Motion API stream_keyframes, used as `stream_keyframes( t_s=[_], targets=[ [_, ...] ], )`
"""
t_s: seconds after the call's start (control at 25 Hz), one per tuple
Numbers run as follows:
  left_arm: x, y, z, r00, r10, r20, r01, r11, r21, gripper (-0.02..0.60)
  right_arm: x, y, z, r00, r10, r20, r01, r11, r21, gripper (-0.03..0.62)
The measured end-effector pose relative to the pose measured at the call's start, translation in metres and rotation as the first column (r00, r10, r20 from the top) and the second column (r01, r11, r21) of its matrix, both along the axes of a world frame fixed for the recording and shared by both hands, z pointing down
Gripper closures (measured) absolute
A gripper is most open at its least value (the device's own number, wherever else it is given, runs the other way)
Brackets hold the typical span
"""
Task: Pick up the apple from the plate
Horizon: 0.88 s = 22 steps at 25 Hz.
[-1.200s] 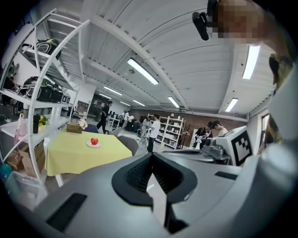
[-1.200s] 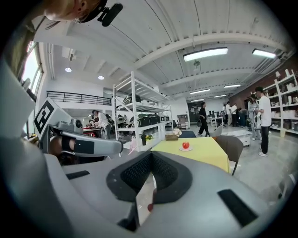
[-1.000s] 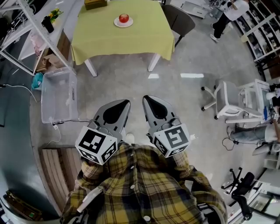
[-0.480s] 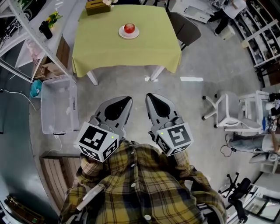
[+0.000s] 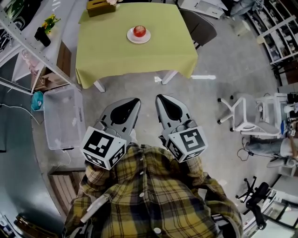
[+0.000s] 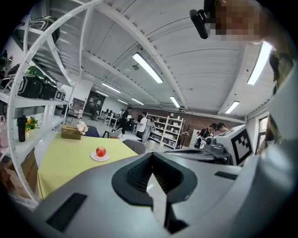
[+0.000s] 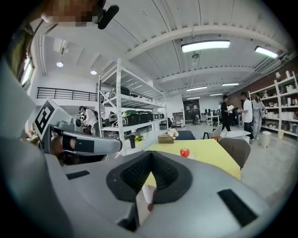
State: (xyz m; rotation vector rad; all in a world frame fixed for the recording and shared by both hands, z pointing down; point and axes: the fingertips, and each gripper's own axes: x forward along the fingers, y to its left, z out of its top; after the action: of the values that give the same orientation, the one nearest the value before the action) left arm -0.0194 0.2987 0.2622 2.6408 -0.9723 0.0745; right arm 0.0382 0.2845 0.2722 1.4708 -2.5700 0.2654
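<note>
A red apple (image 5: 139, 31) rests on a small white plate (image 5: 138, 36) in the middle of a yellow-green clothed table (image 5: 116, 51), far ahead across the floor. Both grippers are held side by side at my waist, pointing toward the table. The left gripper (image 5: 134, 100) and right gripper (image 5: 160, 97) are shut with nothing in them. In the left gripper view the apple (image 6: 100, 151) shows small beyond the closed left gripper (image 6: 151, 155). In the right gripper view the apple (image 7: 185, 152) lies past the closed right gripper (image 7: 150, 155).
A clear plastic bin (image 5: 63, 116) sits on the floor at the left beside a white shelving rack (image 5: 28, 46). A grey chair (image 5: 201, 28) stands at the table's right, and a white office chair (image 5: 242, 114) further right. A tissue box (image 5: 100, 6) sits at the table's far edge. People stand in the background.
Both grippers have moved forward together with me. The table with the apple now sits nearer and slightly lower in the head view. The jaws are unchanged.
</note>
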Motion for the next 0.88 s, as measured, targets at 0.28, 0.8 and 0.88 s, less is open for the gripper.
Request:
stream_keyframes(
  t_s=[0.28, 0.8, 0.88],
  targets=[
    [0.005, -0.026, 0.013, 1.000, 0.029, -0.001, -0.029, 0.999, -0.038, 0.574, 0.009, -0.025, 0.011, 0.999, 0.034, -0.006, -0.034, 0.998, -0.048, 0.597],
    [0.040, -0.133, 0.022, 1.000, -0.030, -0.007, 0.030, 0.998, -0.060, 0.574, 0.039, -0.129, 0.018, 1.000, -0.029, 0.004, 0.029, 0.996, -0.082, 0.597],
    [0.048, -0.154, 0.018, 0.999, -0.044, -0.008, 0.043, 0.998, -0.052, 0.574, 0.047, -0.151, 0.016, 0.999, -0.043, -0.002, 0.043, 0.996, -0.076, 0.597]
  ],
)
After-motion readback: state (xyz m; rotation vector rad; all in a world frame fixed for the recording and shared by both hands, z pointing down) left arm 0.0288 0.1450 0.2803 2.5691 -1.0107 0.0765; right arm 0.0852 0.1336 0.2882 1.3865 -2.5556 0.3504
